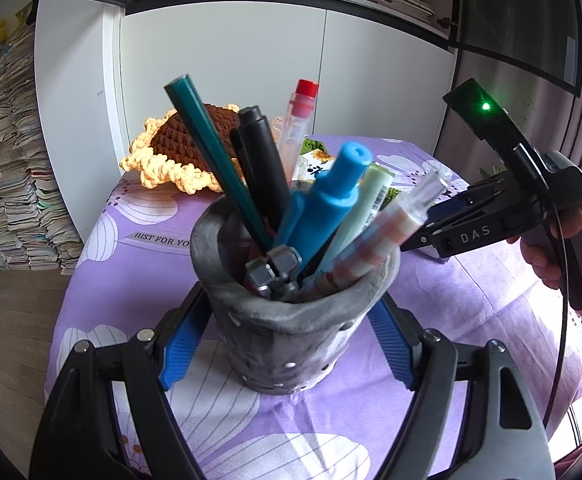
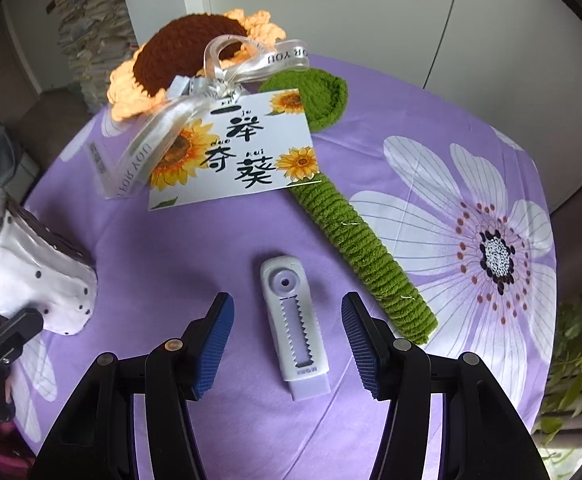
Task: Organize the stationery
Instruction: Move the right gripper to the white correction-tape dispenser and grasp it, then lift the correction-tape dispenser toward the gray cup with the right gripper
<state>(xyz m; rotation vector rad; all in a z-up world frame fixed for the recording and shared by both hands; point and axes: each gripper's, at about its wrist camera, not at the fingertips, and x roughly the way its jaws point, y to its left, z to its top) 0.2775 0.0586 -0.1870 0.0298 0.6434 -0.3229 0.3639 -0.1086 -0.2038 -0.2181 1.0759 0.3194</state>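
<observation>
At nine o'clock the left gripper [image 1: 291, 344] is clamped on the grey pen holder [image 1: 291, 320], which is crammed with pens. At six o'clock the right gripper [image 2: 289, 346] hangs released over the white eraser case [image 2: 295, 332], pads clear of both long sides. It looks light, rigid and slick; pinch across the middle. The crocheted sunflower stem [image 2: 371, 248] crowds three o'clock; nine o'clock is freer.

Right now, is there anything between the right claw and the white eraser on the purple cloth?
Nothing visible is in the way. The white eraser lies flat between the open fingers of the right claw, with purple cloth showing on both sides. The green crochet stem lies off to the right, apart from it.
</observation>
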